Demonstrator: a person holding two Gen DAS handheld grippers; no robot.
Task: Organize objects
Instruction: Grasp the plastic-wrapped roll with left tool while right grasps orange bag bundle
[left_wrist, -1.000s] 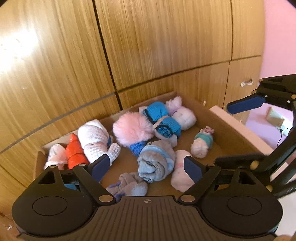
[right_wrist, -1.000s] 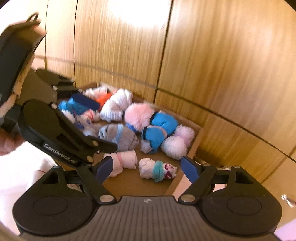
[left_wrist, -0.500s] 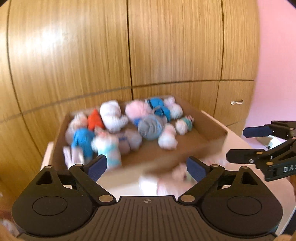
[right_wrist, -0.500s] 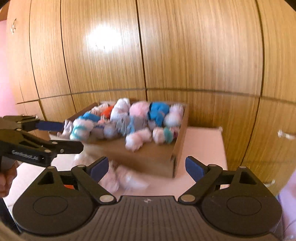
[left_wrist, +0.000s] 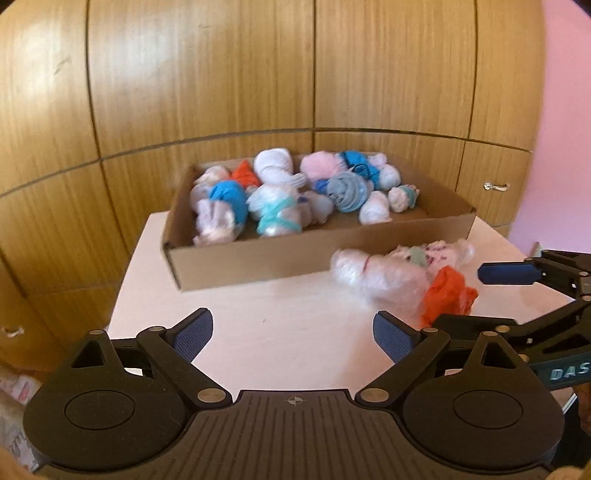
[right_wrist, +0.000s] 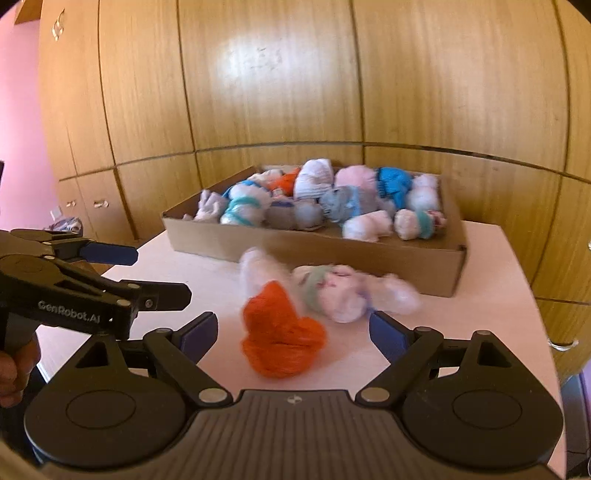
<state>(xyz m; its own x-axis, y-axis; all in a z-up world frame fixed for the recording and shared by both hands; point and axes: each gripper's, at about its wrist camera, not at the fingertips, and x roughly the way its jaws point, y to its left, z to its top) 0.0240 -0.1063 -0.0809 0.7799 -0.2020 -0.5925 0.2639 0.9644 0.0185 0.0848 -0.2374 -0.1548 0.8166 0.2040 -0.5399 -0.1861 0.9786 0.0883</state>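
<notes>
A shallow cardboard box (left_wrist: 258, 258) (right_wrist: 369, 258) stands at the back of a pale table, filled with several rolled sock bundles in white, pink, blue and orange. In front of it lie loose socks: an orange one (left_wrist: 448, 295) (right_wrist: 280, 332) and fluffy white-pink ones (left_wrist: 373, 275) (right_wrist: 343, 291). My left gripper (left_wrist: 293, 328) is open over bare table, left of the loose socks, with nothing between its fingers. My right gripper (right_wrist: 293, 328) has its jaws closing. The orange sock lies between its fingers, and the pads stand apart from it.
Wooden cabinet doors (left_wrist: 388, 74) rise right behind the box. The table (left_wrist: 277, 314) ends close on the left and on the right (right_wrist: 517, 295). Each gripper shows in the other's view: right gripper (left_wrist: 484, 297), left gripper (right_wrist: 147, 273) with a hand (right_wrist: 11, 369).
Both grippers have drawn back from over the box to the table in front of it. The loose socks have come into view, and the orange one now lies between the right fingers.
</notes>
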